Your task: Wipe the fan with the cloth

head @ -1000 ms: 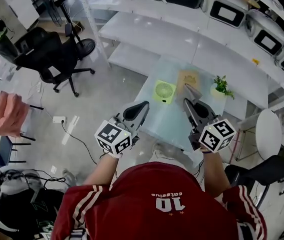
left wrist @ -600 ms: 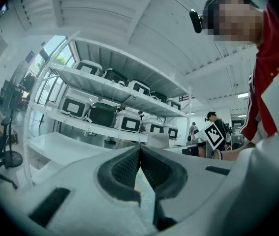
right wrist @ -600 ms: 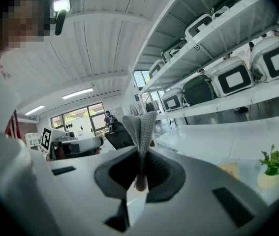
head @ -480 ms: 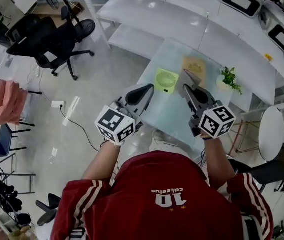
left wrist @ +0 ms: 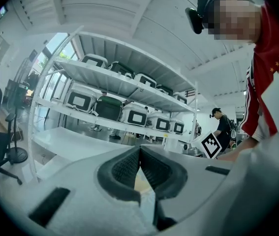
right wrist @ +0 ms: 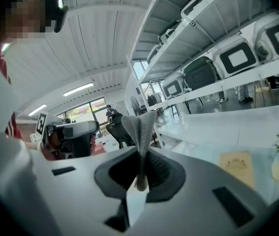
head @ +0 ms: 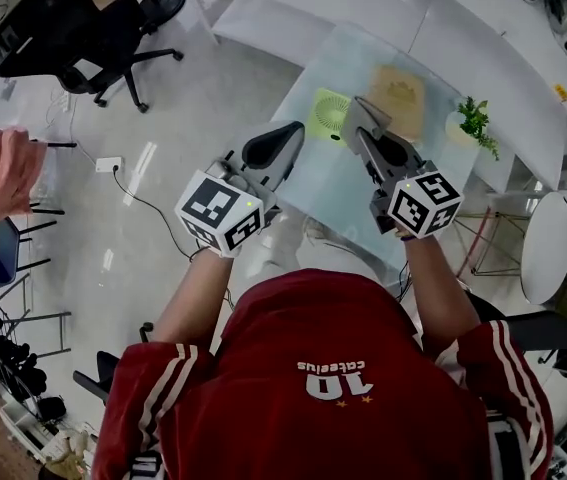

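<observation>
Fan: small green fan [head: 330, 114] with a round grille, on the far left part of the glass table [head: 333, 193], its grille turned up toward the head view.
Cloth: grey cloth [right wrist: 142, 128] was pinched upright between the right gripper's jaws, its folded top fanning out above them; it was up off the table, near the fan's right side.
Right gripper [head: 361, 126]: clamped on the cloth, held over the table with its tip just right of the fan in the head view; whether it touched the fan could not be told.
Left gripper [head: 281, 140]: jaws pressed together with nothing between them, held over the table's near left edge, to the near left of the fan and apart from it.
Tan mat [head: 398, 92]: flat on the table, just to the far right of the fan.
Potted plant [head: 473, 123]: small green plant in a white pot at the table's right end, beyond the mat.
Shelves [head: 403, 13]: white shelving ran along the far side of the table.
Office chair [head: 73, 38]: black, on the floor well to the far left.
Pink fabric [head: 3, 178]: draped over a seat at the left edge of the scene.
Round white table [head: 551, 260]: stood at the right, near the glass table's corner.
Person: wore a red shirt [head: 313, 398] with white stripes, arms stretched forward to both grippers.
</observation>
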Action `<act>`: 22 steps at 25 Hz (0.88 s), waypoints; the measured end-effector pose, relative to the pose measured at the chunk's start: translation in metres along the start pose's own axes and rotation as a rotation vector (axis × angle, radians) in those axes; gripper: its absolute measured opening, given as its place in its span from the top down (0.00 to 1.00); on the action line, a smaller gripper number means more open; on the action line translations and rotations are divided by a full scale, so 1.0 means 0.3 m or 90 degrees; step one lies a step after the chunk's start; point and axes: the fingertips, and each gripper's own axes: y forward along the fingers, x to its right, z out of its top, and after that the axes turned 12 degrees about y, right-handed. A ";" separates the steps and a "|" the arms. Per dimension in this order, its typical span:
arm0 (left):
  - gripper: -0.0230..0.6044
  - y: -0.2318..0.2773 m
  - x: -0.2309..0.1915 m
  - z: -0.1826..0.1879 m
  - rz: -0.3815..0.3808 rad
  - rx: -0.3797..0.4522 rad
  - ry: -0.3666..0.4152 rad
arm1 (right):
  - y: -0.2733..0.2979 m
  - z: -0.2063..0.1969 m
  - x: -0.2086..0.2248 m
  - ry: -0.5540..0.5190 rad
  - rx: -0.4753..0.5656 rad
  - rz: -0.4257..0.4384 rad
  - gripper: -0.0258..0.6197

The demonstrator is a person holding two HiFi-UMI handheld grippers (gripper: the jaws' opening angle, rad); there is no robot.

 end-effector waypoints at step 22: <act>0.96 0.076 -0.069 -0.166 0.056 -0.033 -0.023 | 0.242 -0.276 0.274 0.070 -0.065 -0.036 0.93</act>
